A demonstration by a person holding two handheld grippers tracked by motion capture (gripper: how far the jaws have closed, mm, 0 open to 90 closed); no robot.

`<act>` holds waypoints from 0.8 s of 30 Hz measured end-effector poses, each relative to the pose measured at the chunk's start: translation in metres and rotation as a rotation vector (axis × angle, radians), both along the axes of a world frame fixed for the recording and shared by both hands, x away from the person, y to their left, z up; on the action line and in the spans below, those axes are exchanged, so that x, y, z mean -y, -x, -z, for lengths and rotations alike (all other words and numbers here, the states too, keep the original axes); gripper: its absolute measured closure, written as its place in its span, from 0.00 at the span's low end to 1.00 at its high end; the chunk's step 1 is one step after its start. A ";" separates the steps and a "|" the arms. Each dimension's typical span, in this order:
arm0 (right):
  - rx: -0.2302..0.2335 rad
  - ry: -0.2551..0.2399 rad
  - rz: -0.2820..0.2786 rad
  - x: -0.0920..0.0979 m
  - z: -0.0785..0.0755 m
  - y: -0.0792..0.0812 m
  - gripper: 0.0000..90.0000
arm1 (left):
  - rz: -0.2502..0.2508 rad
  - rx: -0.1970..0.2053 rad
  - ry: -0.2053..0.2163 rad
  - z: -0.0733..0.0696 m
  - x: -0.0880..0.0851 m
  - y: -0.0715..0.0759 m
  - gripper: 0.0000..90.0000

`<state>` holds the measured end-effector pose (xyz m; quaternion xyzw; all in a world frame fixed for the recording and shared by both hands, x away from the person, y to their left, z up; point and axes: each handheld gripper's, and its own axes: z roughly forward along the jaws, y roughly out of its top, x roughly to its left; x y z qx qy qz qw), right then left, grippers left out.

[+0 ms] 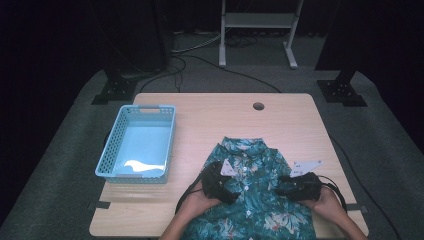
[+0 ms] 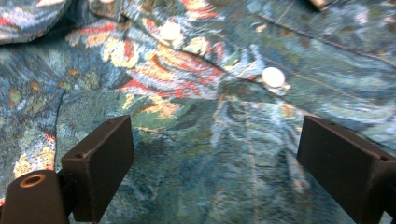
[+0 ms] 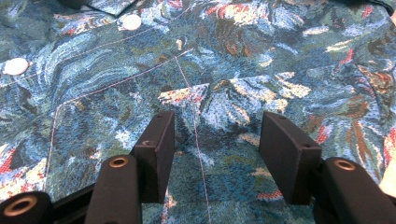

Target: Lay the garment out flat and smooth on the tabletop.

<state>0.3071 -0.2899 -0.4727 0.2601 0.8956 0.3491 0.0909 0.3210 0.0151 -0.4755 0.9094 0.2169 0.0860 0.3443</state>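
A teal shirt [image 1: 255, 160] with a floral print lies spread on the wooden table [image 1: 200, 107], collar toward the far side and hem hanging over the near edge. My left gripper [image 1: 230, 195] rests over the shirt's left front, held by a hand. In the left gripper view its jaws [image 2: 215, 158] stand wide open just above the fabric [image 2: 205, 112], below two white buttons [image 2: 273, 77]. My right gripper [image 1: 282, 186] sits over the shirt's right front. Its jaws [image 3: 217, 149] are apart over flat cloth [image 3: 224, 60] crossed by a stitched pocket seam, with nothing pinched between them.
A light blue plastic basket [image 1: 107, 150] stands on the table's left side, with something pale at its bottom. A round cable hole [image 1: 258, 106] lies near the far edge. Beyond the table are dark stands and a white frame [image 1: 257, 20] on grey carpet.
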 end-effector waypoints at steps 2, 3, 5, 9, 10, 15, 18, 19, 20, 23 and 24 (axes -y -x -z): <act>0.003 0.002 -0.007 0.000 0.000 0.002 0.51 | 0.000 -0.003 0.003 0.000 -0.001 0.001 0.11; 0.001 0.001 -0.008 0.000 0.000 0.003 0.51 | 0.002 -0.001 0.001 0.000 0.000 0.002 0.11; 0.002 0.002 -0.014 0.000 0.000 0.005 0.51 | 0.006 0.006 -0.002 0.001 0.000 0.005 0.11; 0.000 0.002 -0.024 0.000 0.000 0.008 0.51 | 0.009 0.014 0.009 0.002 -0.001 0.010 0.11; 0.000 0.001 -0.026 0.000 0.000 0.008 0.50 | 0.012 0.014 0.009 0.002 -0.002 0.010 0.11; -0.024 0.029 -0.040 -0.003 -0.003 0.008 0.44 | 0.014 0.023 0.029 0.004 -0.003 0.011 0.10; -0.049 0.053 -0.046 -0.005 -0.005 0.007 0.39 | 0.014 0.035 0.052 0.006 -0.006 0.012 0.10; -0.049 0.056 -0.048 -0.005 -0.006 0.007 0.38 | 0.012 0.036 0.056 0.006 -0.006 0.013 0.10; -0.046 0.058 -0.051 -0.005 -0.007 0.007 0.38 | 0.012 0.037 0.058 0.007 -0.006 0.013 0.10; -0.032 0.059 -0.060 -0.004 -0.013 0.008 0.39 | 0.014 0.036 0.055 0.006 -0.006 0.013 0.10; -0.029 0.058 -0.064 -0.004 -0.015 0.007 0.40 | 0.014 0.036 0.056 0.006 -0.006 0.013 0.10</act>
